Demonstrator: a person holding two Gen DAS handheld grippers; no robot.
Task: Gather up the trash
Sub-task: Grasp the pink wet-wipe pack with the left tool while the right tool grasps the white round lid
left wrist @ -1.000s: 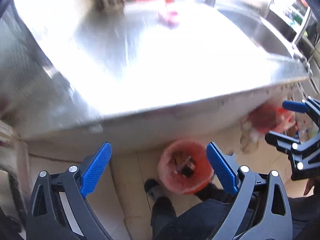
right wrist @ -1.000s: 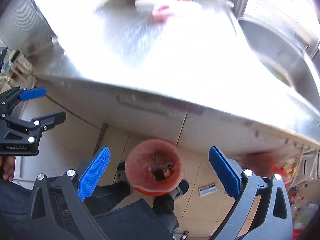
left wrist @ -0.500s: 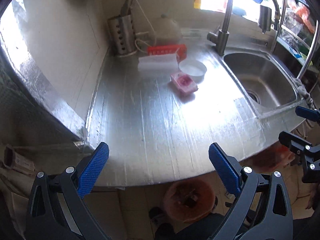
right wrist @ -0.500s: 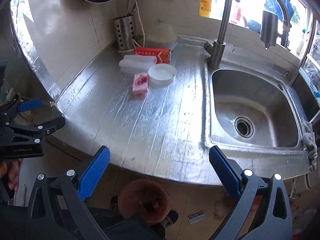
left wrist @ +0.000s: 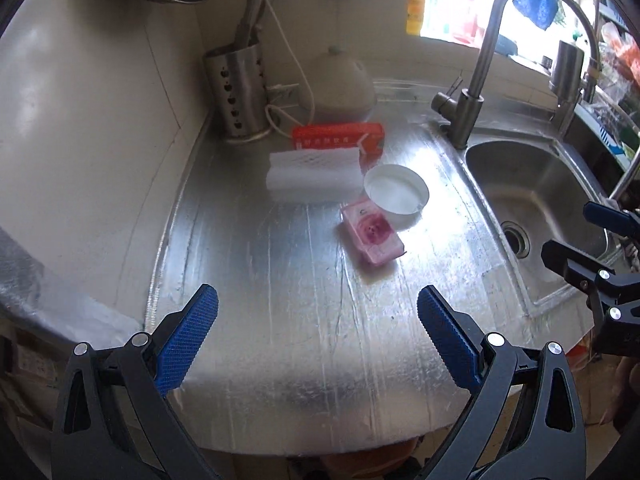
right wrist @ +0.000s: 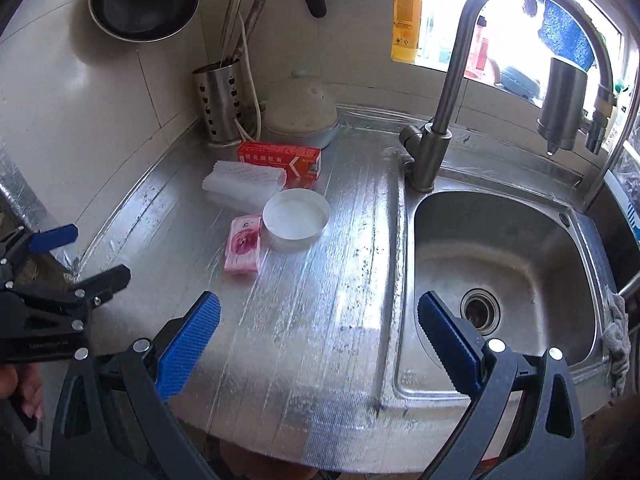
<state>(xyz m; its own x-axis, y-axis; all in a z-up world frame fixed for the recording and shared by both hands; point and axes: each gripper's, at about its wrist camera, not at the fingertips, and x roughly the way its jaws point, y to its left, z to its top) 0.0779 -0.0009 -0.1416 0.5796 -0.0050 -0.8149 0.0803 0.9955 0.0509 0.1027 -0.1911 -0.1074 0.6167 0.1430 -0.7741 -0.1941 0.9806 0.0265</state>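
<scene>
On the steel counter (left wrist: 280,280) lie a pink packet (left wrist: 372,230), a white round lid (left wrist: 397,194), a white foam net sleeve (left wrist: 314,172) and a red box (left wrist: 338,140). They also show in the right wrist view: packet (right wrist: 243,244), lid (right wrist: 296,218), sleeve (right wrist: 242,182), box (right wrist: 280,158). My left gripper (left wrist: 318,328) is open and empty, over the counter's front part, short of the packet. My right gripper (right wrist: 318,328) is open and empty, over the seam between counter and sink. Each gripper shows at the edge of the other's view.
A sink (right wrist: 500,264) with a tall tap (right wrist: 432,140) lies to the right. A steel utensil holder (right wrist: 220,104) and a pale lidded pot (right wrist: 300,112) stand at the back wall. An orange bin rim (left wrist: 368,458) peeks from under the counter's front edge.
Both grippers have swung up from looking at the orange bin on the floor and moved forward over the counter. The trash items have grown nearer. Both stay open.
</scene>
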